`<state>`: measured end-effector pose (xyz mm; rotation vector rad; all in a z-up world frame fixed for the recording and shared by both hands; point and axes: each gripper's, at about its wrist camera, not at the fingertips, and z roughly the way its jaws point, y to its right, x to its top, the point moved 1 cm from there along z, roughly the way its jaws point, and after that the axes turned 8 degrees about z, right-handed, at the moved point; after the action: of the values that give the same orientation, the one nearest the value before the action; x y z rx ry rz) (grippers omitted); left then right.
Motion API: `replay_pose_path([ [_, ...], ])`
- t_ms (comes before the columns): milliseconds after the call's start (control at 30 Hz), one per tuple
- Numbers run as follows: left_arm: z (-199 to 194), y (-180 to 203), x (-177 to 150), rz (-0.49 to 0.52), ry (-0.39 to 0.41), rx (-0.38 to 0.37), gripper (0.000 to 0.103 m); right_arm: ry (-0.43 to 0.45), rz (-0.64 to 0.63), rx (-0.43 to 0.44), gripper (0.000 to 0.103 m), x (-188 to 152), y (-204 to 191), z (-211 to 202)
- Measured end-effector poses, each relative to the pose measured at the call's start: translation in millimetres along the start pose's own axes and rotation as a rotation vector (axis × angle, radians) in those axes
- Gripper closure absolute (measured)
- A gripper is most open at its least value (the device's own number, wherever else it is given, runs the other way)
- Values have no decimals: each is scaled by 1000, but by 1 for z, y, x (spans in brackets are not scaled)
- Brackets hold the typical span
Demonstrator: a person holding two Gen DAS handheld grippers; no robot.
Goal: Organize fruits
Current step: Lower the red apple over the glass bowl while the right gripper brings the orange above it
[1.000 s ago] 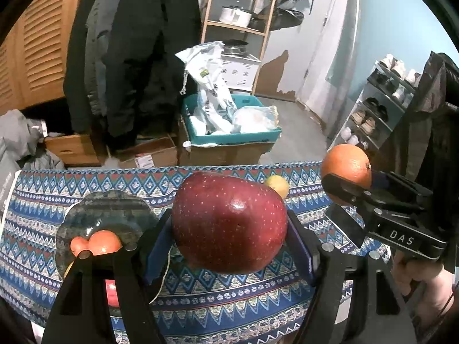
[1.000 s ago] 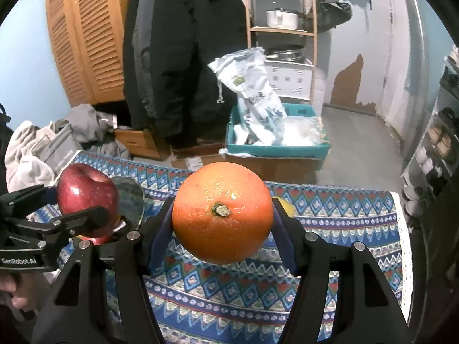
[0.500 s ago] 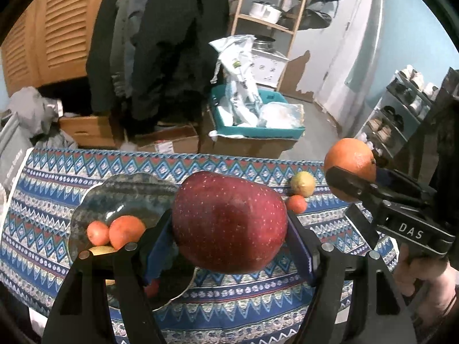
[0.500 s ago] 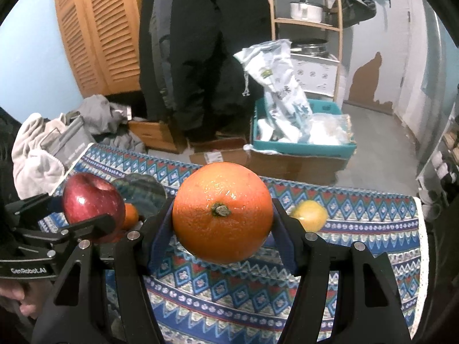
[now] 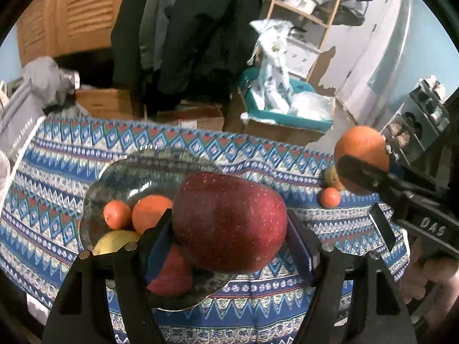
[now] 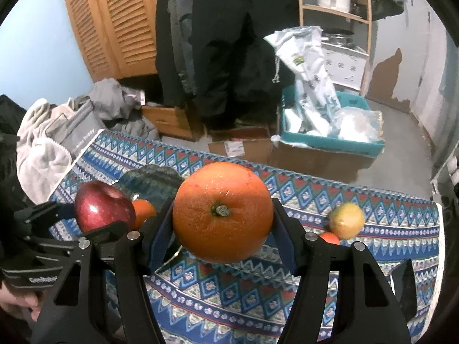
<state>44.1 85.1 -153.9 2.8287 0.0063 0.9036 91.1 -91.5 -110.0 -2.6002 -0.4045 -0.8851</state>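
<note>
Above the plate (image 5: 120, 172), left gripper (image 5: 229, 238) tilts down.

Both views are dim and indoor-lit, with a cool cast on the pale walls. Fisheye distortion bends the shelf (image 6: 334, 28) and louvred doors (image 6: 114, 23) and leaves black corners around each round frame. The left view is softly smeared, most at the clothes (image 5: 43, 77) on the left edge; the right view is sharper. A small glare spot sits on the apple (image 6: 93, 209), and faint highlights dot the orange (image 6: 222, 212). The glass plate (image 5: 120, 177) shows dull reflections. The coats (image 6: 226, 43) are a near-black mass without detail.
</note>
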Motion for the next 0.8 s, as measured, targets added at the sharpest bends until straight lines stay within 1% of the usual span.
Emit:
replay_pose_path([
  [233, 28, -17, -14, -30, -68, 26, 28, -41, -7, 21, 39, 0, -15, 30],
  [467, 48, -25, -22, -61, -123, 22, 28, -98, -16, 27, 39, -7, -24, 60],
  [600, 59, -26, -25, -62, -147, 29, 28, -124, -13, 24, 39, -11, -24, 70],
  [800, 65, -25, -25, -59, -156, 13, 28, -139, -15, 26, 39, -12, -26, 77],
])
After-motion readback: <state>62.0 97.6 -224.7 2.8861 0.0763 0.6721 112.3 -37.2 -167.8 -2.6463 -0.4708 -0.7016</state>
